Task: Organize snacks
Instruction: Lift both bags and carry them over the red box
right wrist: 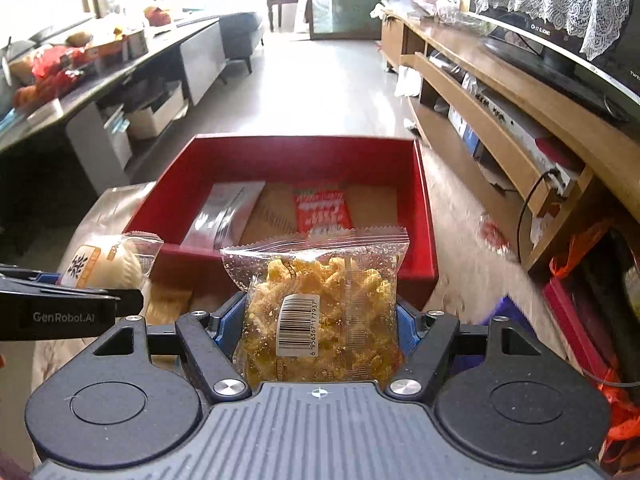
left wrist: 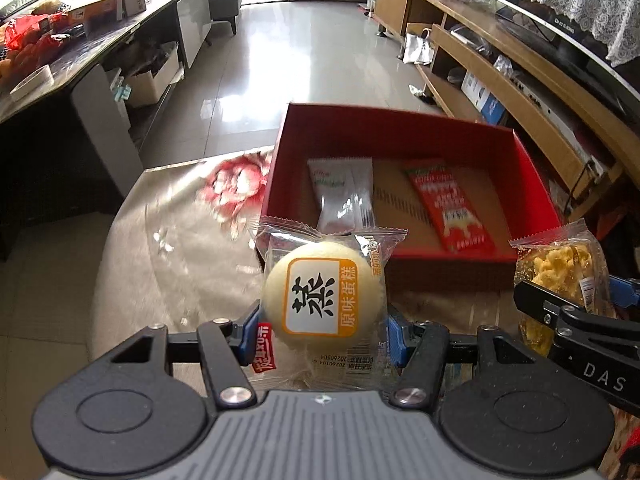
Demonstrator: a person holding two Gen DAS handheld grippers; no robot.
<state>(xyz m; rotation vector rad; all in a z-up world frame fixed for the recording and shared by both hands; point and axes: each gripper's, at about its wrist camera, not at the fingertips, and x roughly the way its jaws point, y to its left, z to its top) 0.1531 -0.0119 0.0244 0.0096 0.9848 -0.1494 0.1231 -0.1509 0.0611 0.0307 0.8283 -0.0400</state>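
The shallow red cardboard box (left wrist: 400,128) with a brown floor sits open on the cloth-covered counter (left wrist: 168,240), and everything else is placed from it. Inside lie two flat sachets: one white-and-silver sachet (left wrist: 344,196) toward the box's left side, one red printed sachet (left wrist: 448,204) toward its right. Just short of the box's near wall, the left gripper (left wrist: 324,320) has its blue-padded jaws partly closed and pressed on a round pale steamed cake in clear wrap (left wrist: 324,292) (orange-and-white label facing the camera). Beside it, off the box's near right corner, the right gripper (right wrist: 320,320) has its jaws somewhat wider, clamped on a clear bag of yellow crunchy snack (right wrist: 324,304) with a barcode sticker. Each held packet hides part of the near wall in its own wrist view. Beyond the box lies glossy tiled floor (left wrist: 304,48), with a long wooden TV cabinet (left wrist: 500,76) to its right and a dark cluttered side table (left wrist: 100,52) to its left.
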